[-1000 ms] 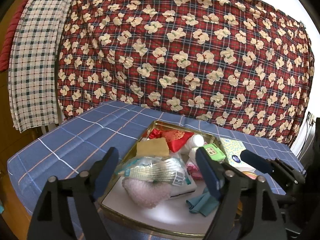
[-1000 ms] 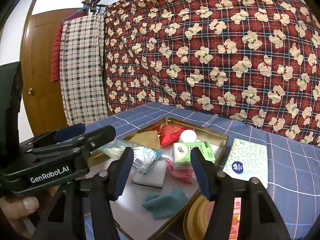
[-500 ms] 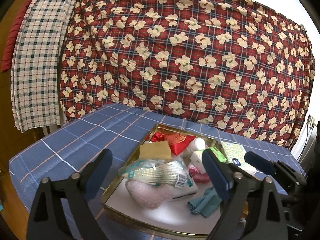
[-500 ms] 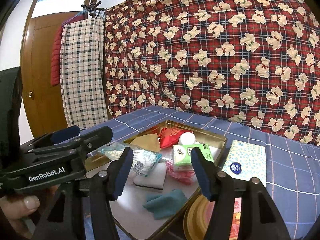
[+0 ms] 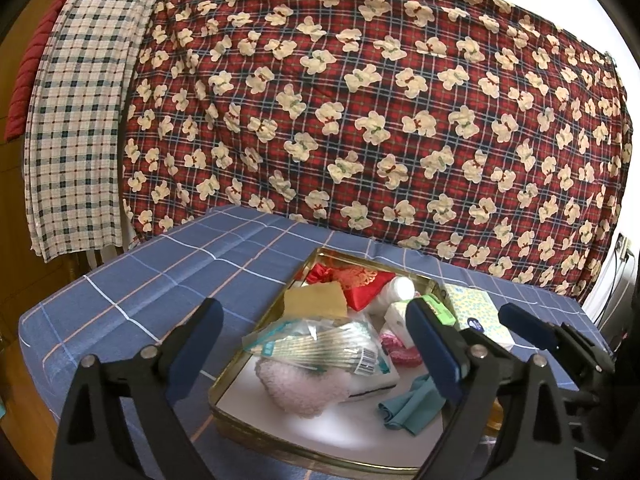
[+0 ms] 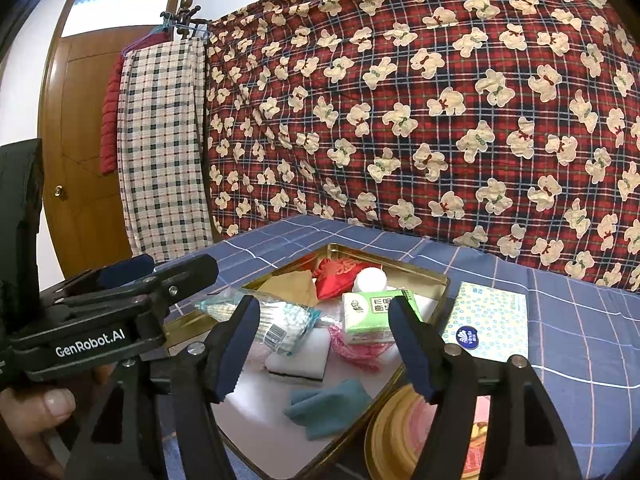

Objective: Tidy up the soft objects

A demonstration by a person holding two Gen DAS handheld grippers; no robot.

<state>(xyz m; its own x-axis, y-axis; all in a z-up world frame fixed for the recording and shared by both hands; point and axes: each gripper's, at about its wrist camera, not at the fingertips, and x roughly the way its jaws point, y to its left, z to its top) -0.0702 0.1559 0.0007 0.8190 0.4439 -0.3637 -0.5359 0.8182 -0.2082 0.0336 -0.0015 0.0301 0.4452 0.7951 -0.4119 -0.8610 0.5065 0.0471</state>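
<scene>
While soft things crowd the tray (image 5: pixel 256 364) on the blue cloth (image 5: pixel 168 280), we hold the left gripper (image 5: pixel 316 354) and right gripper (image 6: pixel 320 346) above it, jaws opening, with nothing gripped between them.

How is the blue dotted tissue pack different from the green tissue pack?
The blue dotted tissue pack lies outside the gold tray, flat on the blue checked cloth; the green tissue pack sits inside the tray, propped on a pink bundle. The dotted pack looks wider and flatter, the green one smaller and chunkier. The dotted one has little rings, the green one big printed characters. Both are soft, wrapped tissue packs.
</scene>
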